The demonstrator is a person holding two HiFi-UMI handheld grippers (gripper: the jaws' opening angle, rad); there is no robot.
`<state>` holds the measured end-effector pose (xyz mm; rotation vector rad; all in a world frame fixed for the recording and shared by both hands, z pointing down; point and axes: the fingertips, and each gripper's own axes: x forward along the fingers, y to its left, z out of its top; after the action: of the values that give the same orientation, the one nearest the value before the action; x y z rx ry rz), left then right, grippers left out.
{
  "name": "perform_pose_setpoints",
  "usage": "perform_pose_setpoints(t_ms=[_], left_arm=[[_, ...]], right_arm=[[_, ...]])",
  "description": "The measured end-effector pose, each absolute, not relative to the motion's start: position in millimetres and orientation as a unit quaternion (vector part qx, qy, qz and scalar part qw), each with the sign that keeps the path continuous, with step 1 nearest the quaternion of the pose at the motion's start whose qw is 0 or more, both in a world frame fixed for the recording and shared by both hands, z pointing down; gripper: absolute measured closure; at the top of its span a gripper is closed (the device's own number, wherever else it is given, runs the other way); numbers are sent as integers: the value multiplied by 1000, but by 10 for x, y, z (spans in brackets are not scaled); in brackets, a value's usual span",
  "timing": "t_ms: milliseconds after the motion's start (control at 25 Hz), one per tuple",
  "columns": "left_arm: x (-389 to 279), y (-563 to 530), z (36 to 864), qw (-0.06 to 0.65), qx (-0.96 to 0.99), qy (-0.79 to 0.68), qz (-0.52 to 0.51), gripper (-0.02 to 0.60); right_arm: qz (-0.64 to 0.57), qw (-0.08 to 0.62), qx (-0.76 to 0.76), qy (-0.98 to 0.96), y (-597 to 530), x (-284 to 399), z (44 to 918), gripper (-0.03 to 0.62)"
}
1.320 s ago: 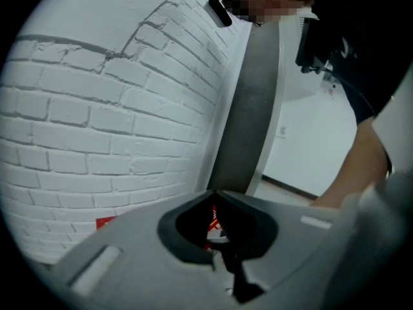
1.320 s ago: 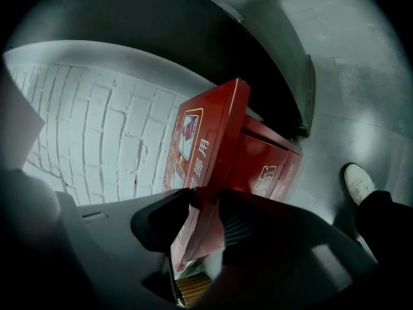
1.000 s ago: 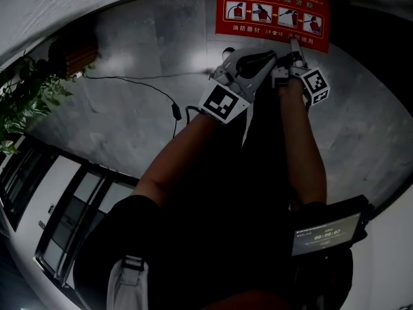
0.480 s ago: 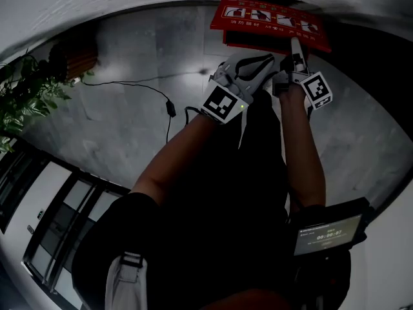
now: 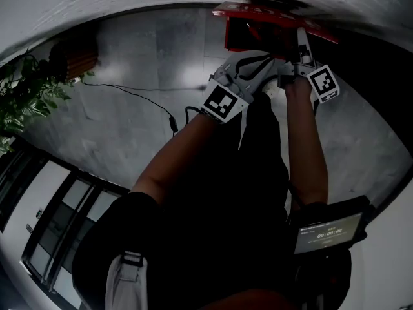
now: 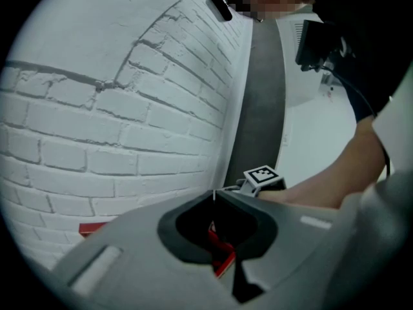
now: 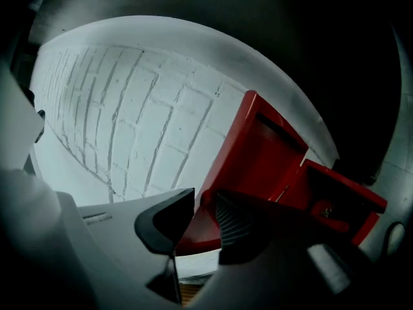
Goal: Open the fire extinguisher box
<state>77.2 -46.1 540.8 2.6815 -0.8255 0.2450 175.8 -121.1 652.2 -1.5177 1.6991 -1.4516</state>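
Observation:
The red fire extinguisher box (image 5: 255, 36) stands on the floor against the white brick wall. Its lid (image 5: 277, 13) is raised and shows nearly edge-on in the head view. My right gripper (image 5: 301, 36) reaches up to the lid's front edge. In the right gripper view the red lid (image 7: 251, 150) runs between the two jaws, which have just been closing and now grip its lower edge. The box's red frame (image 7: 345, 202) lies to the right. My left gripper (image 5: 271, 62) hovers just below the box, shut with nothing in it; red (image 6: 221, 249) shows through the gap behind its tips.
A potted plant (image 5: 26, 102) stands at the left. A black cable (image 5: 148, 92) trails over the grey floor. The brick wall (image 6: 97, 108) runs close behind the box. Dark window frames (image 5: 58, 199) are at the lower left.
The lid has swung up from lying flat with its label showing to nearly edge-on. My right gripper rose with it. The left gripper shifted only a little upward.

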Motion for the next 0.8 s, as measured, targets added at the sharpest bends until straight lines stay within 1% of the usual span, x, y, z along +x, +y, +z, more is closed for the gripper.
perform_pose_setpoints(t_ms=[120,280,480,600,680,720,800], left_arm=[[756,-532,5389,166,938,-291,85,569],[707,-628,5430,148,938,-301,86,569],[645,-735,5369,157,936,-302,87,569],[607,-810,5327,143,936,-309,88,569],[598,-836,5272,143,936,-310,86,569],[594,-847,5260,143,936,-310,85,569],[589,-873,5251,141,936,-311,84,569]], right_arm=[[-521,222,-553,611,-1352,1788,6476,495],[-504,228,-539,635,-1617,1790,6395,477],[-498,211,-534,650,-1789,1767,6382,455],[-503,208,-531,650,-1820,1753,6355,424],[-511,207,-532,643,-1823,1742,6342,367],[-508,205,-528,648,-1849,1726,6324,355],[-497,207,-523,661,-1921,1707,6276,356]])
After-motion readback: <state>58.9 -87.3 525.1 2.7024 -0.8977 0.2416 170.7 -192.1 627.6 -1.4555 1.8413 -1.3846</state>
